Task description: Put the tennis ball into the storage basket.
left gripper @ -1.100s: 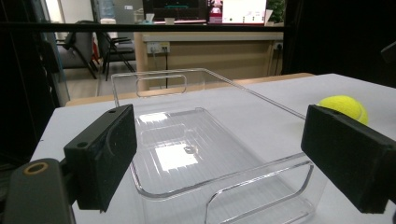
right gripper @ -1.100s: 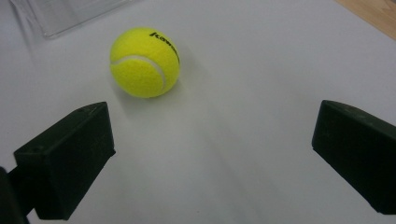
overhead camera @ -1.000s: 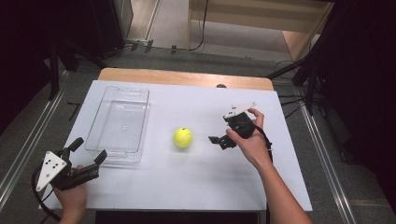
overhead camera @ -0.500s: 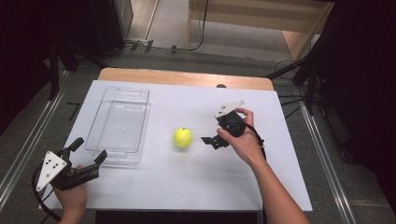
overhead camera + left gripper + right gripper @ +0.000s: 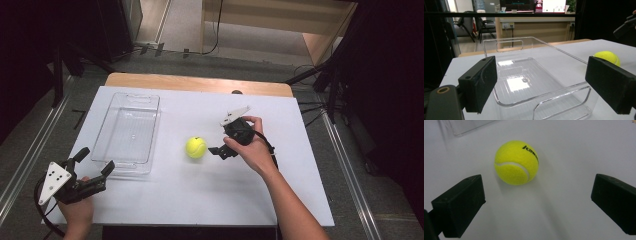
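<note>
A yellow tennis ball [image 5: 196,147] lies on the white table, just right of a clear plastic tray [image 5: 127,132] that holds nothing. My right gripper [image 5: 220,143] hovers close to the ball's right side with its jaws wide apart. In the right gripper view the ball [image 5: 516,162] sits just ahead of the right gripper [image 5: 537,192], a little left of centre and not touched. My left gripper [image 5: 96,159] is open at the tray's near end. In the left gripper view the left gripper [image 5: 544,77] frames the tray [image 5: 564,51], with the ball [image 5: 607,56] behind the right jaw.
The white table top [image 5: 200,200] ends in a wooden strip [image 5: 200,84] at the far side. Metal rails [image 5: 30,150] run along the left, and dark stands and cables stand around the table. The other gripper [image 5: 626,25] shows in the left gripper view's top right corner.
My right gripper has moved left and closer to the tennis ball. The left gripper, the ball and the tray have stayed where they were.
</note>
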